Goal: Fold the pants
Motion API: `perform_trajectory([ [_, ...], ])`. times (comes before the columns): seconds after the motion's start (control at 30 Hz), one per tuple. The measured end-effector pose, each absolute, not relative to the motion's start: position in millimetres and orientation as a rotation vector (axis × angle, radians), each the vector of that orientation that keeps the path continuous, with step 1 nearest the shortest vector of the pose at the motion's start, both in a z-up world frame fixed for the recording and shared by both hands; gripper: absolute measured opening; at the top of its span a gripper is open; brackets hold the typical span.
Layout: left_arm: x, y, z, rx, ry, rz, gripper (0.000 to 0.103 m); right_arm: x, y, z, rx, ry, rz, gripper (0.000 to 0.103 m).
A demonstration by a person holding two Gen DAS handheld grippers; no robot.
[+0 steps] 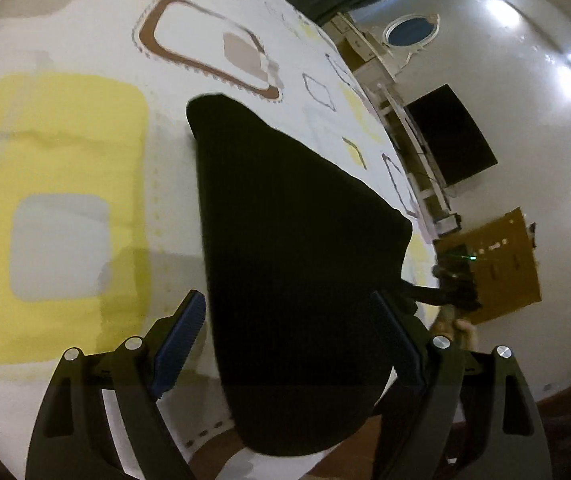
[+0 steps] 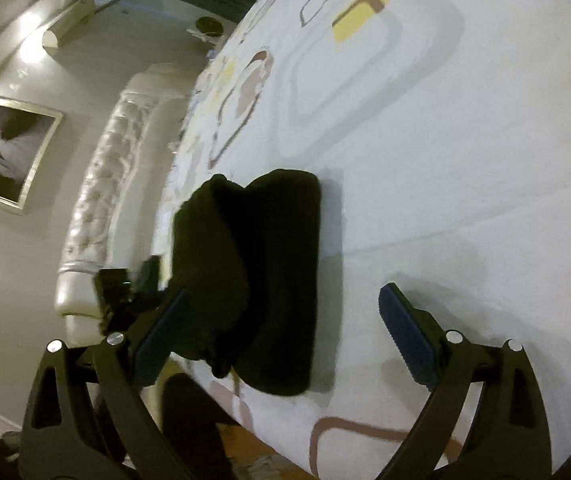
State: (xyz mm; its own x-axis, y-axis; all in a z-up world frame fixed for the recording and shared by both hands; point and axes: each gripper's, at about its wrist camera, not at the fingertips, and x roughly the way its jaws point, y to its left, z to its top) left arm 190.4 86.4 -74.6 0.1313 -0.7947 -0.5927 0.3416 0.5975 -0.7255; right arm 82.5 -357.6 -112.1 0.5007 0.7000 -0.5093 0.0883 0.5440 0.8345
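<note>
We see our left gripper (image 1: 289,344) with jaws wide apart, gripping nothing; our right gripper (image 2: 285,340) is also wide and empty; the black pants (image 1: 293,260) lie folded on the patterned bedsheet (image 1: 65,160) before both.

Bed sheet (image 1: 85,152) white, yellow and brown shapes. Tufted cream headboard (image 2: 105,184) against pale wall. Framed dark picture (image 2: 5,152) hangs there. Dark screen (image 1: 451,134) on far wall, brown cabinet (image 1: 501,264) beside, oval mirror (image 1: 411,32) beyond. Ceiling lights glare.
</note>
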Motion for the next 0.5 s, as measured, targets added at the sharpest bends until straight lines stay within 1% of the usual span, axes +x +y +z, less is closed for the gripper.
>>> perform_trajectory([
  [0.2, 202, 69, -91, -0.495, 1.239, -0.884, 0.083, 103, -351, -118, 0.973, 0.984, 0.545, 0.095],
  [0.33, 204, 56, -101, -0.480, 1.267, -0.891, 0.083, 118, -336, -119, 0.930, 1.024, 0.581, 0.095],
  [0.43, 202, 53, -104, -0.477, 1.258, -0.892, 0.083, 129, -322, -118, 0.885, 1.047, 0.608, 0.101],
  [0.5, 201, 54, -104, -0.486, 1.250, -0.897, 0.083, 136, -311, -117, 0.859, 1.061, 0.629, 0.101],
])
